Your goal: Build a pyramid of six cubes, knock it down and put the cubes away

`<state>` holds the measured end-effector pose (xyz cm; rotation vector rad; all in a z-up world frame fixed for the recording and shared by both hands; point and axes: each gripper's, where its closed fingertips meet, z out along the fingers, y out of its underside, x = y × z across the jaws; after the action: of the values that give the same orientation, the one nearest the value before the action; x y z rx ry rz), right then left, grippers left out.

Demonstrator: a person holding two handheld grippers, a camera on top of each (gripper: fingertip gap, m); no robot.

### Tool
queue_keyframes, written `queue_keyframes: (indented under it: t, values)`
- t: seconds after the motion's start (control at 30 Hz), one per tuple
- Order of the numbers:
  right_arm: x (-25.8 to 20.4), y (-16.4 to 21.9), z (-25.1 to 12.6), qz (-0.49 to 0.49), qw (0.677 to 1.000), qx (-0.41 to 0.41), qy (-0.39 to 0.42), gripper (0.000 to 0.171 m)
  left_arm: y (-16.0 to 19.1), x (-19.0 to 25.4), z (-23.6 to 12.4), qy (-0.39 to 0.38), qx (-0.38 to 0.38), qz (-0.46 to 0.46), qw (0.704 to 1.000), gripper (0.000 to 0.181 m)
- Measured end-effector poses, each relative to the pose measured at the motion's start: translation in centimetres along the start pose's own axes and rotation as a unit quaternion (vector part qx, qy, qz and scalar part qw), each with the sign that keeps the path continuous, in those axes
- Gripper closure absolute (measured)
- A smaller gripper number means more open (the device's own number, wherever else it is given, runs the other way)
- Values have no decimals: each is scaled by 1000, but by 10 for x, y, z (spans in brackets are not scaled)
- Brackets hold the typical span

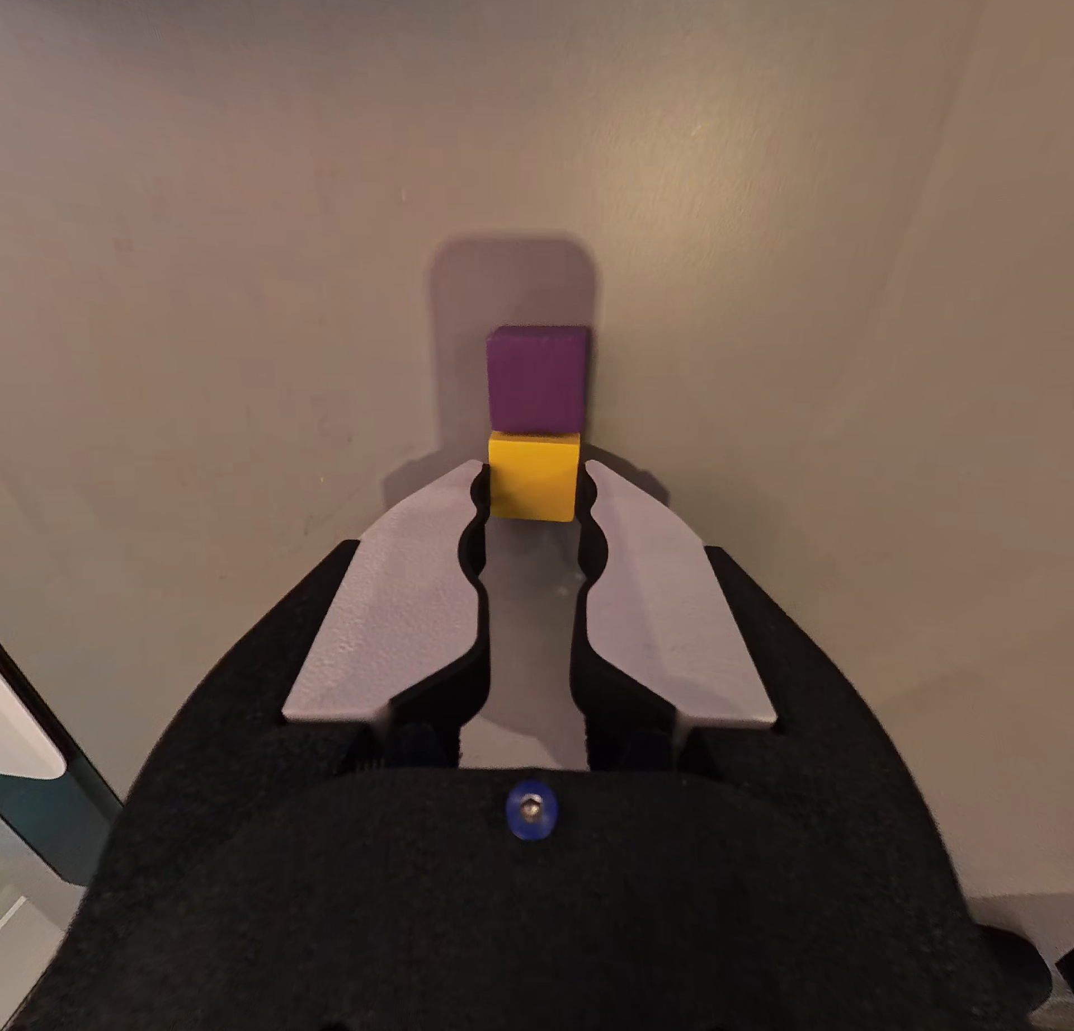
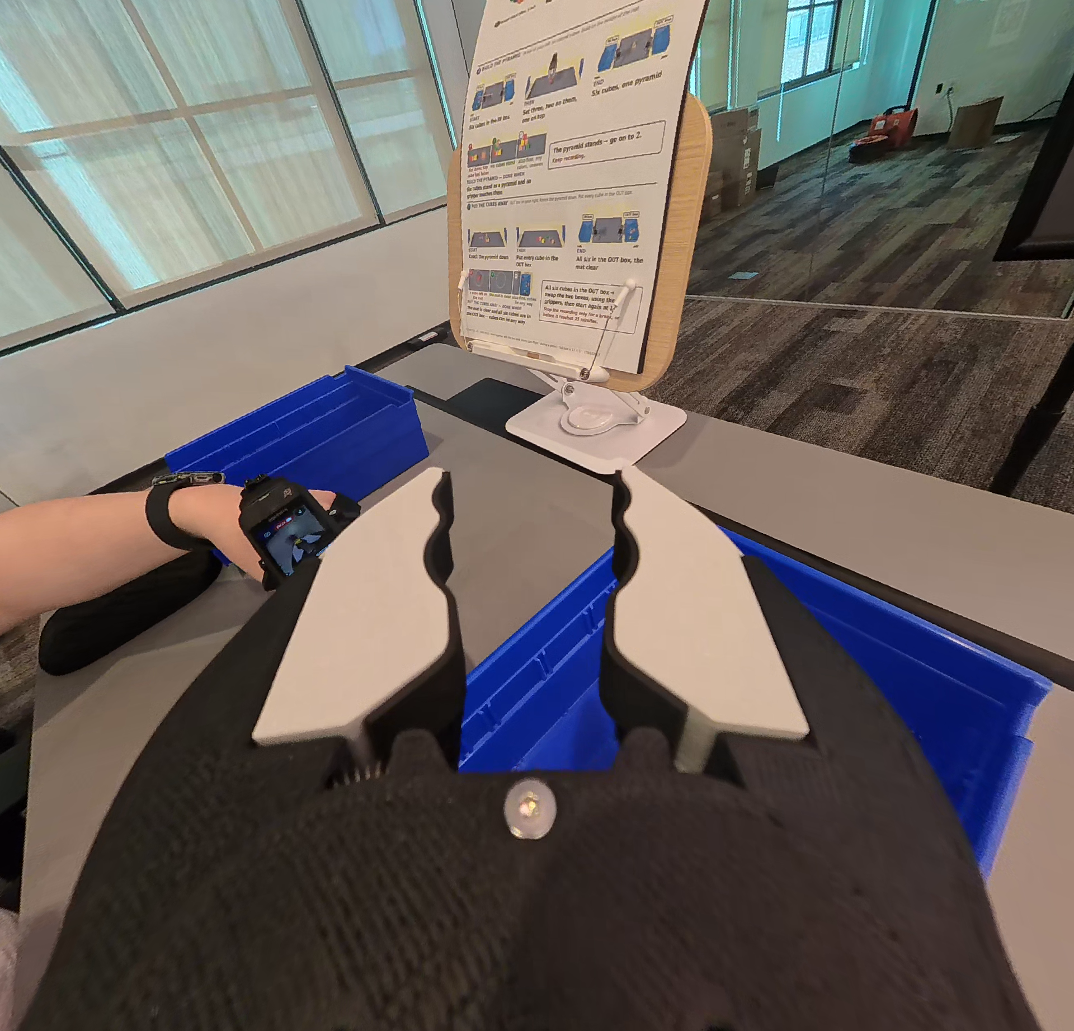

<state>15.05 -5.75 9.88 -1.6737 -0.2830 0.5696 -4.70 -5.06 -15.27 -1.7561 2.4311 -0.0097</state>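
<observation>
Grey table [image 2: 523,515] carries two blue bins: far bin [image 2: 325,427] behind the person's forearm [image 2: 87,532], near bin [image 2: 872,672] under the R gripper [image 2: 532,503], w/ an instruction sheet on a stand [image 2: 581,189] at the far edge. R gripper hangs wide open, nothing in it, over the near bin's rim. L gripper [image 1: 533,480] is clamped on a yellow cube [image 1: 532,480] at its tips, low over the table, purple cube [image 1: 536,378] just beyond it, edges touching in view; both plain, matte.
</observation>
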Motion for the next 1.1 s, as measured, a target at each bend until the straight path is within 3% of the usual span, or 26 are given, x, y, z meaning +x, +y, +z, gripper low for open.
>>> queue_keyframes:
  t: [0.37, 0.57, 1.1]
  values:
    - [7, 2, -2, 15, 1000, 4, 4, 117, -4, -1, 1, -1, 6, -6, 1000, 153]
    - [10, 4, -1, 20, 1000, 2, 5, 116, -3, 2, 2, 6, 10, -5, 1000, 136]
    - [13, 12, 3, 25, 1000, -14, 6, 116, -2, -1, -5, -13, 16, 14, 1000, 150]
